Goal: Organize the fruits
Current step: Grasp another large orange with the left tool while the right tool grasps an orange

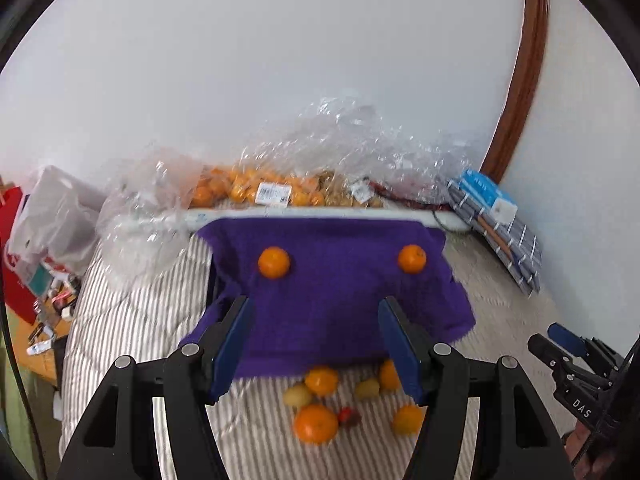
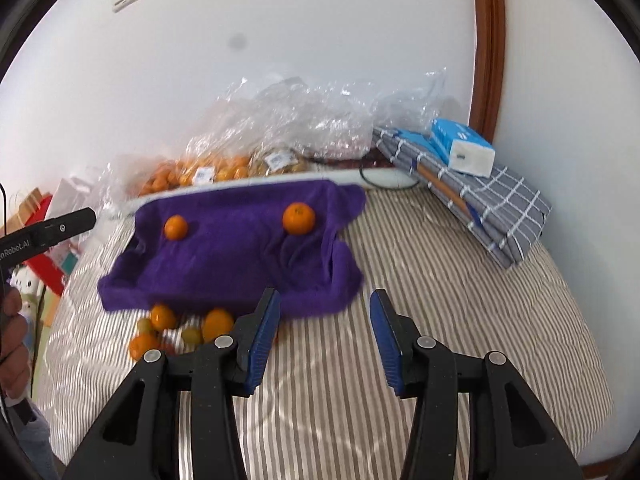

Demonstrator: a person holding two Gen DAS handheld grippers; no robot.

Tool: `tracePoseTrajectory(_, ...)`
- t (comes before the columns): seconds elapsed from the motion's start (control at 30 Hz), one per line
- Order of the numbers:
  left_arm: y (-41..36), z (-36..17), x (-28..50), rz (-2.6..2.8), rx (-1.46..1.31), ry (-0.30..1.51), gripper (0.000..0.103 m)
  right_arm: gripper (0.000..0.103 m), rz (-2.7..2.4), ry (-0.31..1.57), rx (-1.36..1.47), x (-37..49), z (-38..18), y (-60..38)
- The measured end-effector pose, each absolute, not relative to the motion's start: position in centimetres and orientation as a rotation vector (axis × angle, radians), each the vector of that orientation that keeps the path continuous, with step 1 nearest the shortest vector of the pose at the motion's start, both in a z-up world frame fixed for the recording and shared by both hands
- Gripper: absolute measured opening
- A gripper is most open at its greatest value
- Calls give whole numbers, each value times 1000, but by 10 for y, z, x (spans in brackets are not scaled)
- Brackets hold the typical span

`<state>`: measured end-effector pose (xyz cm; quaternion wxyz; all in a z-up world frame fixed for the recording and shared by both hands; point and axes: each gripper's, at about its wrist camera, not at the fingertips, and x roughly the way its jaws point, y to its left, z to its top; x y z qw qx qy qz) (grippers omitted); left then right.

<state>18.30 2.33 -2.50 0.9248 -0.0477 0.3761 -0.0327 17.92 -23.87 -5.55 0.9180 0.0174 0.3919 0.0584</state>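
Two oranges sit on the purple cloth (image 1: 332,300), which is draped over a raised, box-like form on the striped bedding (image 1: 140,320): the left orange (image 1: 273,262) and the right orange (image 1: 412,258), well apart, both beyond the tips of the left gripper (image 1: 316,316) and a little outside its gap on either side. Nearer, below the cloth's front edge and between that gripper's fingers, lies a loose cluster of fruit (image 1: 336,404): four oranges, two yellow-green fruits and one small red one, as far as the blur allows counting.

The left gripper stands spread, with nothing between its blue pads. The right gripper (image 2: 324,328) is also parted and holds nothing; the cluster lies to its left, the cloth ahead and to the left, bare striped bedding directly under its gap.

Farther ahead, along the white wall, clear plastic bags (image 1: 320,148) hold many small oranges (image 1: 240,190) and some tan-coloured items I cannot identify; two white labels show. To the right of these, a grey checked bundle (image 2: 480,196) carries a blue and white tissue pack (image 2: 464,148).
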Motion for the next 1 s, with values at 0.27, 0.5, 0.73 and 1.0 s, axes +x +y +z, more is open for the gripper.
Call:
tracePoseTrajectory(0.27,42,-70,153,-5,-140,855,63,53,200,840,52,154,-91,-234)
tracePoseTrajectory(0.5,63,-121,135,42,-180,936,63,49,243,890,40,164,-134,-215)
tracePoseTrajectory(0.73,86,-135,133,78,-218,936,63,50,307,891,48,198,-139,-192)
tracePoseTrajectory(1.0,87,-134,136,33,-208,912,63,40,321,940,20,230,-163,-176)
